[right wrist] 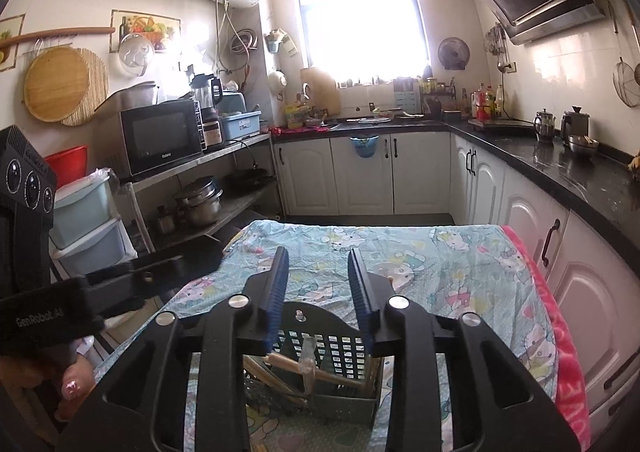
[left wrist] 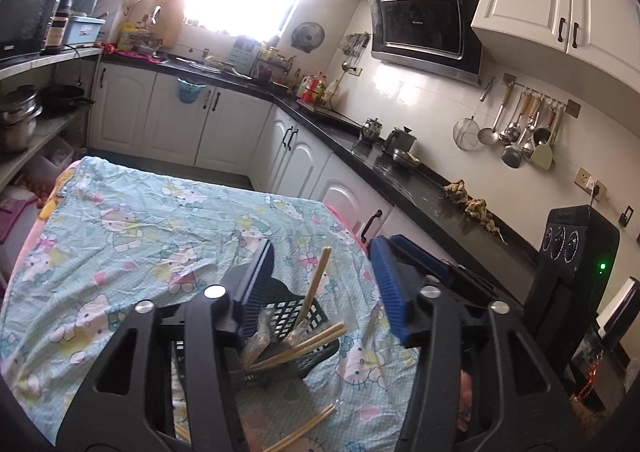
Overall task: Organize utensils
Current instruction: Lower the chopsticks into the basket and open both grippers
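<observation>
While chopsticks (left wrist: 298, 348) already lean in the black basket (left wrist: 316, 356) on the cartoon-print cloth (left wrist: 120, 220), looks mostly done from the left wrist: left gripper (left wrist: 320, 288) wide open, empty, above the basket; one loose pair (left wrist: 304, 428) waiting on the cloth nearby. From the right wrist: right gripper (right wrist: 318, 292) parted, empty, over the basket (right wrist: 340, 356) with chopsticks (right wrist: 288, 366) and something clear inside.

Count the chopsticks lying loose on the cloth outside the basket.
2: a pair of chopsticks lies on the cloth near the camera, in front of the black basket. Others may be hidden under the gripper bodies.
</observation>
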{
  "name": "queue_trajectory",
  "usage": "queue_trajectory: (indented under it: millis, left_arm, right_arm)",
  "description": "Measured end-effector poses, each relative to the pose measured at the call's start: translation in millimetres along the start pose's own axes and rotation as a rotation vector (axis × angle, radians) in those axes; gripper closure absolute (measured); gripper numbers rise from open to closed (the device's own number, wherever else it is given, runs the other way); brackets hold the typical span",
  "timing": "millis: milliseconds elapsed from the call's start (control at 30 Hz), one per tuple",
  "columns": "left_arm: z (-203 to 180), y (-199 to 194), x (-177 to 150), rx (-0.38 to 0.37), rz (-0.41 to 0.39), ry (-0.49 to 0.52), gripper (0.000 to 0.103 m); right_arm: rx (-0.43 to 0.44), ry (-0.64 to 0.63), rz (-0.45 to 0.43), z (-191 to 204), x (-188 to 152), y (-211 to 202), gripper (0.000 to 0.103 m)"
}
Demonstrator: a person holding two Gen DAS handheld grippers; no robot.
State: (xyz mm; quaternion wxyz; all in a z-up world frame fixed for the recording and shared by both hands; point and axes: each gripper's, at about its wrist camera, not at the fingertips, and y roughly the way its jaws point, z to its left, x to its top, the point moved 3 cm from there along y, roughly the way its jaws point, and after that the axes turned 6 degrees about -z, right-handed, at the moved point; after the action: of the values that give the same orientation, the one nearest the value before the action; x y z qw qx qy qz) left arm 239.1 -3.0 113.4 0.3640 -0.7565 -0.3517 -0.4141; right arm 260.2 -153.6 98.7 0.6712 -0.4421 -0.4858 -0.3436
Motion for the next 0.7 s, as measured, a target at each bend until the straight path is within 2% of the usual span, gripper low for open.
queue_trajectory:
  millis: [100, 167, 367, 467, 700]
  left_arm:
    - [2, -6, 1, 0.020, -0.008, -0.002, 0.046]
    - [3, -11, 2, 0.028, -0.016, -0.003, 0.036]
    - [8, -26, 0, 0.061, -0.025, -0.005, 0.018]
    - [11, -32, -3, 0.075, -0.022, -0.011, 0.012]
    - [16, -46, -21, 0.089, -0.009, -0.032, 0.011]
  right_arm:
    - [-0.001, 0.010, 0.001, -3, -1, -4, 0.063]
    - [-0.003, 0.014, 0.004, -5, -3, -6, 0.061]
    - [-0.003, 0.014, 0.015, -8, -9, -17, 0.052]
    - [-0.004, 0.004, 0.016, -7, -13, -22, 0.048]
    - [-0.008, -0.027, 0.023, -4, -21, -36, 0.039]
